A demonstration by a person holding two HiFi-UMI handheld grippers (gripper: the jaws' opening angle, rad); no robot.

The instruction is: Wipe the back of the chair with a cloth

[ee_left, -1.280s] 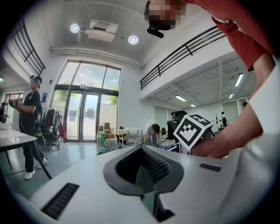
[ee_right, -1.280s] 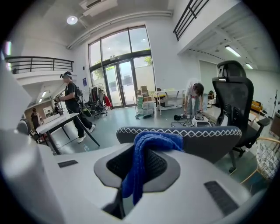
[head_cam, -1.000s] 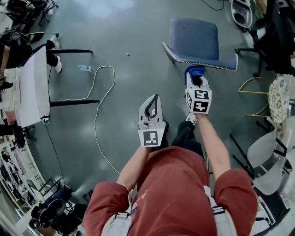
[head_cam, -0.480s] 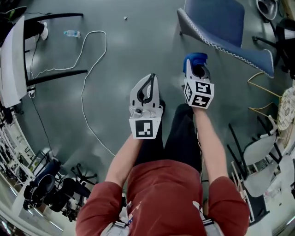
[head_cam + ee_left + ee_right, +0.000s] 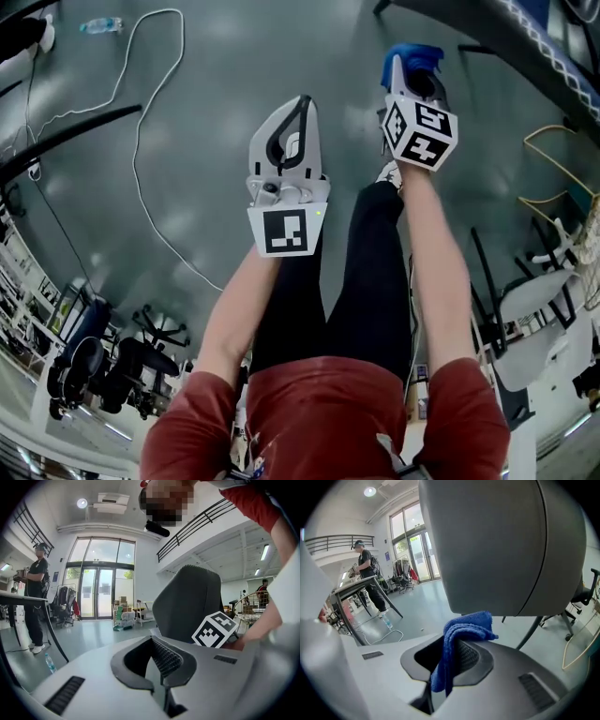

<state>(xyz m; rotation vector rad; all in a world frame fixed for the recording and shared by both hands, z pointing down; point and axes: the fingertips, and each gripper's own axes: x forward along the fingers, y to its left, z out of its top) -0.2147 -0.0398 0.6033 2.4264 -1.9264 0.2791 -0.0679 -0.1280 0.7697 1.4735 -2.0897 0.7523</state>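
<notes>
Head view: the person stands over a grey floor (image 5: 216,84) with both arms stretched forward. The left gripper (image 5: 298,117) is held beside the right gripper (image 5: 410,70), slightly lower in the picture. A blue cloth (image 5: 417,54) bunches at the right gripper's tip, close to the chair (image 5: 506,33) that crosses the top right corner. A white cable (image 5: 141,122) loops over the floor at left, with a water bottle (image 5: 101,25) near its far end.

Left gripper view: the 2 jaws are pressed together with nothing between them. Beyond them rises the grey chair back, and the right gripper's marker cube (image 5: 213,629) shows just in front of it. A second person (image 5: 35,597) stands by a table (image 5: 18,599) at far left.

Right gripper view: the jaws are clamped on the cloth, which folds over the ribbed pad and hangs down. Its top lies just under the lower edge of the chair back, which fills the upper picture; whether they touch is unclear.
</notes>
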